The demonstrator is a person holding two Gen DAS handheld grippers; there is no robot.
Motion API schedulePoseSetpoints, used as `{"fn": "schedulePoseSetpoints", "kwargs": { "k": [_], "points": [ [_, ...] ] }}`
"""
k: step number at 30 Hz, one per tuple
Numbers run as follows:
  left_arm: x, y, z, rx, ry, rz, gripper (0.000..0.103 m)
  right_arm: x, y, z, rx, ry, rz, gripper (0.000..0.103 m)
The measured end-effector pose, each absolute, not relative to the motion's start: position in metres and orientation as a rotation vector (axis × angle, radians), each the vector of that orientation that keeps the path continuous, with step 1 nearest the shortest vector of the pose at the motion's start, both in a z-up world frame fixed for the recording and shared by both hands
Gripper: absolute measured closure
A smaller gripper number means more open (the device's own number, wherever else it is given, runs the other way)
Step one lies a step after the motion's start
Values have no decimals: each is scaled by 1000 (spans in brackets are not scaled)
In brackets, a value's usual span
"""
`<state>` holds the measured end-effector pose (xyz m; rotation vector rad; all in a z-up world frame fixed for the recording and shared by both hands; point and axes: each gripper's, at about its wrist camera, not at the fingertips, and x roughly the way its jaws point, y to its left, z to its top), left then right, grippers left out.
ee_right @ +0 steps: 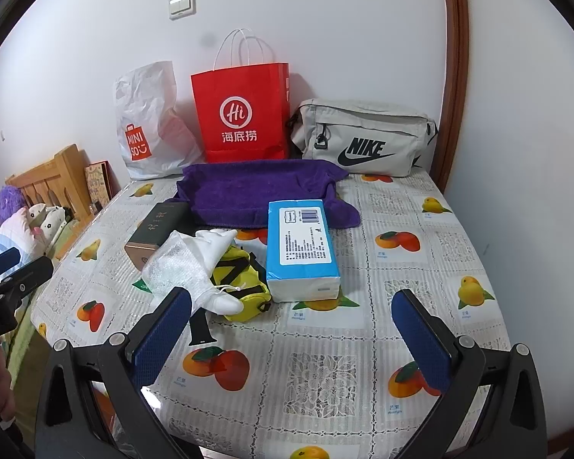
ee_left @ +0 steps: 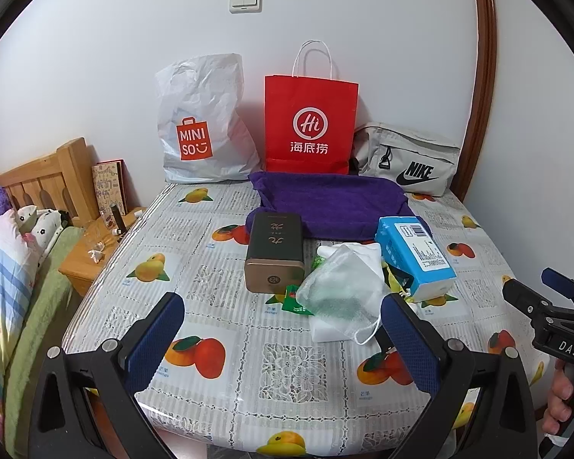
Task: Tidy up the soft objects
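A purple towel [ee_left: 336, 204] [ee_right: 256, 191] lies spread at the back of the table. In front of it sit a blue tissue pack [ee_left: 413, 256] [ee_right: 300, 248], a translucent drawstring pouch [ee_left: 340, 290] [ee_right: 176, 267], a white cloth [ee_right: 214, 244] and a yellow pouch with black straps [ee_right: 245, 279]. A dark and gold tin [ee_left: 273, 252] [ee_right: 155, 229] lies to the left. My left gripper [ee_left: 283, 340] hovers open just short of the drawstring pouch. My right gripper [ee_right: 292, 340] is open too, near the tissue pack, holding nothing.
Against the wall stand a white Miniso bag [ee_left: 203, 122] [ee_right: 149, 122], a red paper bag [ee_left: 310, 122] [ee_right: 243, 114] and a grey Nike bag [ee_left: 409, 160] [ee_right: 363, 137]. A wooden nightstand [ee_left: 92, 256] and a bed [ee_left: 15, 267] lie left of the table [ee_left: 287, 367].
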<state>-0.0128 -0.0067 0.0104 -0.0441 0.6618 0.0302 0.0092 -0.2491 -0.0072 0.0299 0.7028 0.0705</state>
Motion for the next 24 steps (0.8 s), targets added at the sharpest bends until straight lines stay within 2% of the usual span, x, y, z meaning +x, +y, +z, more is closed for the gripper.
{"fn": "schedulePoseSetpoints", "kwargs": {
  "k": [24],
  "points": [
    [-16, -4, 9, -48, 657, 33, 0, 4, -249, -5, 40, 696, 78, 0]
  ]
}}
